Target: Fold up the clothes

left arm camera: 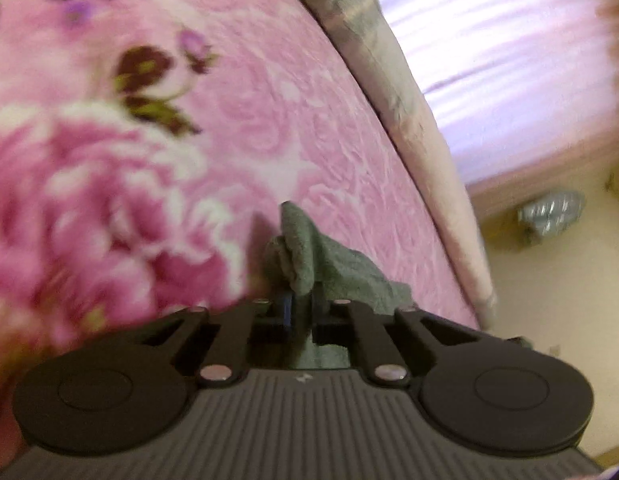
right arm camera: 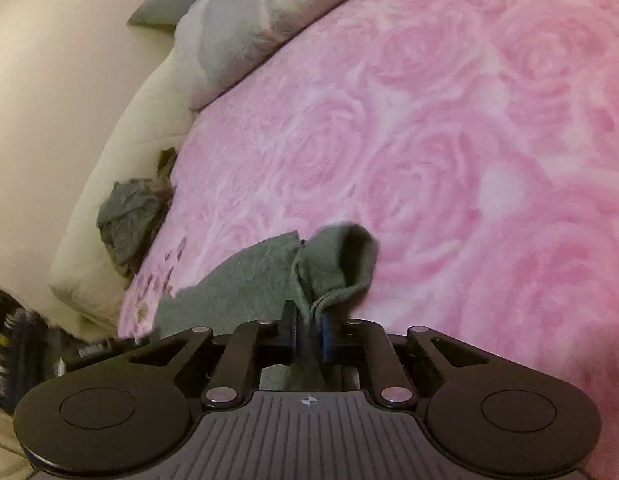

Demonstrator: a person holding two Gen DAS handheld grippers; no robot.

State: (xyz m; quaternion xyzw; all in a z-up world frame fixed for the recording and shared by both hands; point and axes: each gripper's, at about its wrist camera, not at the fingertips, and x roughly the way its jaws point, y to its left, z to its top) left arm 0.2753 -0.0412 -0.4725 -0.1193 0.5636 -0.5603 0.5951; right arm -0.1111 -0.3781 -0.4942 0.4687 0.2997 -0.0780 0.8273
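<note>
**Both jaws pinching the grey-green cloth over the pink bed**

My left gripper [left arm camera: 299,308] has its jaws pressed together on a bunched corner of the grey-green cloth [left arm camera: 309,256]. The fabric rises in a crumpled peak just past the tips and spills off to the right of them, and a strip of it also hangs down between the fingers toward the gripper's body. Beneath it lies the pink blanket [left arm camera: 329,120] with its embossed rose pattern; a large, blurred flower print [left arm camera: 89,200] fills the blanket on the left. The bed's edge runs diagonally on the right of this view, lined by a pale grey-and-cream quilt [left arm camera: 389,80], with cream floor beyond it.

My right gripper [right arm camera: 309,320] is likewise closed on the same cloth [right arm camera: 337,256]. A folded edge curls up and over just ahead of the tips, while the rest of the cloth spreads flat to the left of them across the blanket [right arm camera: 449,140], toward the bed's near-left corner. The fabric is caught right between the two pads, so the jaws touch it on both sides.

Well apart from that, a second crumpled dark grey garment [right arm camera: 129,220] lies at the left edge of the bed, partly on the cream bedding [right arm camera: 121,160] that borders the blanket. A grey-and-pink pillow [right arm camera: 249,20] sits at the far-left corner.
</note>
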